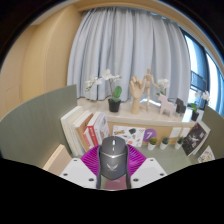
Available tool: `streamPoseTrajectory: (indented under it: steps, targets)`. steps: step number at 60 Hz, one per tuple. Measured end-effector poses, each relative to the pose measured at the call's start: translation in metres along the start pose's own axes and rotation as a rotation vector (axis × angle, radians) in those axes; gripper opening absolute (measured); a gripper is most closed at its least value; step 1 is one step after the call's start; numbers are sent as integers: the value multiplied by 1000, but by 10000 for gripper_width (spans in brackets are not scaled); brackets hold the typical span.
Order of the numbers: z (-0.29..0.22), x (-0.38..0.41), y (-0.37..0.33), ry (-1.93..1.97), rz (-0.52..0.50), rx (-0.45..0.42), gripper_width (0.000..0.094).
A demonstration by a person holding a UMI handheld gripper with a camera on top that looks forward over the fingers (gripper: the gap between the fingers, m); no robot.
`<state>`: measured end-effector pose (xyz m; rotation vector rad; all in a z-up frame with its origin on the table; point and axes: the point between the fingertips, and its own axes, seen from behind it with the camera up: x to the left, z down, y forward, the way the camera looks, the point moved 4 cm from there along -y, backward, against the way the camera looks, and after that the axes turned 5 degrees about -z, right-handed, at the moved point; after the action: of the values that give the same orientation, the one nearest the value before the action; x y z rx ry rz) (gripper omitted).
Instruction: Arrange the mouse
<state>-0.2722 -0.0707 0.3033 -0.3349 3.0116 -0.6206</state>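
A grey and black computer mouse (112, 157) with a scroll wheel sits between the magenta pads (90, 161) of my gripper (112, 166). Both fingers press against its sides and hold it up in the air, well above the desk. The mouse's front points away from me, toward the shelf.
Beyond the mouse a white desk shelf (150, 123) carries books (84, 128), a potted orchid (114, 98), a wooden mannequin (134, 95) and small items. Grey curtains (125, 45) and a window (200, 60) stand behind.
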Motion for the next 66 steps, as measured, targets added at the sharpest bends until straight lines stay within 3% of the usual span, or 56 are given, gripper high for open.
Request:
streamPoseTrajectory:
  steps: [10,31,44,48,59,63,66]
  targets:
    - [12,-77,-27,5,94,-28,337]
    - [222,-127,53,113,104,317,339]
    - [279,-113,76,153,64,395,373]
    - [277,-113,78,192,67,361,381]
    - [278,-110,79,149,43,372,543]
    - [279,-111,75,129,57,404,703]
    - [277,-114,68,113,82,434,875]
